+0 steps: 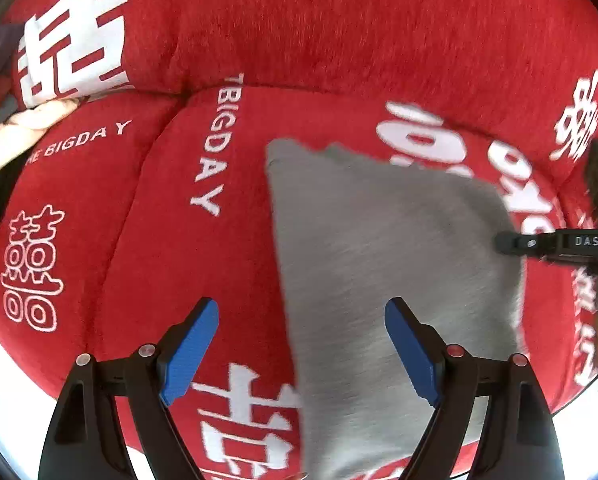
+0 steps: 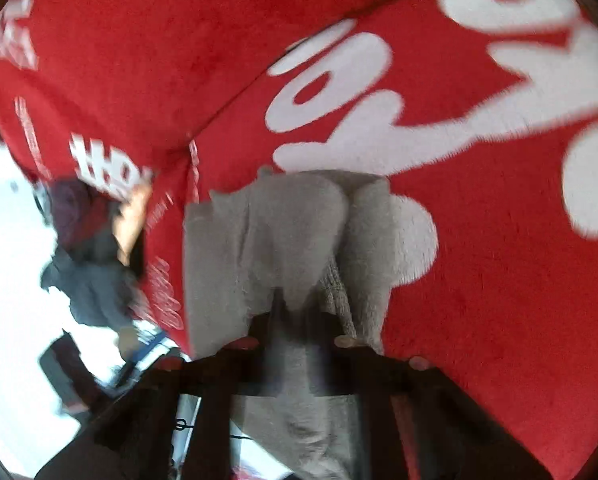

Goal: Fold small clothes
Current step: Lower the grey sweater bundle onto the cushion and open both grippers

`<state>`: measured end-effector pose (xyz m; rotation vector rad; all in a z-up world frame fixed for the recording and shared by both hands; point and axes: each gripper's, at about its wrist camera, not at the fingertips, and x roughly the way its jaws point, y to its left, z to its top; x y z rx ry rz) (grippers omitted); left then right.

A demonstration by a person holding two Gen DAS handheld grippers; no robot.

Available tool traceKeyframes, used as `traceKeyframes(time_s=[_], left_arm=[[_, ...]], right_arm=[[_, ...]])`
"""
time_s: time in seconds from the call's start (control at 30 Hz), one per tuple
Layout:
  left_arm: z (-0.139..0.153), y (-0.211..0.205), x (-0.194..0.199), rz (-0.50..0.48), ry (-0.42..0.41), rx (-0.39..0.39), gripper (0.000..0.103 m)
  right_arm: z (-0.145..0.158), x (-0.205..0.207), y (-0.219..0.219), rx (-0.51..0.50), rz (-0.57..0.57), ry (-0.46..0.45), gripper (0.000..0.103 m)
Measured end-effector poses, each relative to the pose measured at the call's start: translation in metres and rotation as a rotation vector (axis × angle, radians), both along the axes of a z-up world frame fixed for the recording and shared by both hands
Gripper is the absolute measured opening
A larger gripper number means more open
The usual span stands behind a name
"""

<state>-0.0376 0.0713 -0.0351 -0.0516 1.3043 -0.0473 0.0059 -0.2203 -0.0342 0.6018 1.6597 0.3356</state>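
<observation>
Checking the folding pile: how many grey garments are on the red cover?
1. The grey garment lies on the red cover, under the open left gripper, its edge pinched by the right gripper. Others may be out of view.

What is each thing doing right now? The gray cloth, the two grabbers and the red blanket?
gray cloth: lying on the blanket, one edge bunched and pinched by the right gripper.
left gripper: open, above the cloth, holding nothing.
right gripper: shut on the gray cloth's edge.
red blanket: spread out under the cloth, creased along seams.
</observation>
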Motion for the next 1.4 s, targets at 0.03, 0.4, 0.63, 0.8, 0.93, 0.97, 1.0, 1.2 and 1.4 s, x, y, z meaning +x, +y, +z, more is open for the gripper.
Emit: traceKeyframes(time_s=[0.03,0.4,0.63,0.8,0.93,0.97,1.0,1.2,1.4], left_arm=[[-0.007,-0.001,-0.001,-0.008,0.013,0.019,0.087],[-0.015,0.011,-0.015,0.029,0.061,-0.024,0.101],[-0.003,0.009,-0.025,0.017,0.079,-0.083,0.101],[-0.032,-0.005,-0.037,-0.031,0.133,-0.055,0.101],[-0.047,-0.003,-0.044,-0.026,0.167,-0.084,0.101],[-0.045,-0.004,-0.045,-0.03,0.161,-0.082,0.101],[-0.044,-0.004,-0.046,-0.038,0.158,-0.075,0.101],[-0.031,-0.007,-0.048,-0.047,0.158,-0.051,0.101],[-0.012,-0.002,-0.052,-0.03,0.157,-0.065,0.101]], right_arm=[[0.004,-0.002,0.002,-0.043,0.035,-0.014,0.008],[0.002,-0.02,-0.02,-0.176,0.025,0.007,0.011],[0.057,-0.067,-0.003,-0.065,0.046,-0.037,0.011],[0.045,-0.1,0.026,-0.062,0.069,0.004,0.011],[0.011,-0.125,0.023,-0.156,0.109,0.023,0.005],[0.01,-0.128,0.02,-0.144,0.093,0.011,0.003],[0.011,-0.129,0.016,-0.135,0.075,0.011,0.003],[0.023,-0.135,0.007,-0.135,0.044,0.032,0.006],[0.041,-0.143,-0.003,-0.166,-0.001,0.054,0.011]])
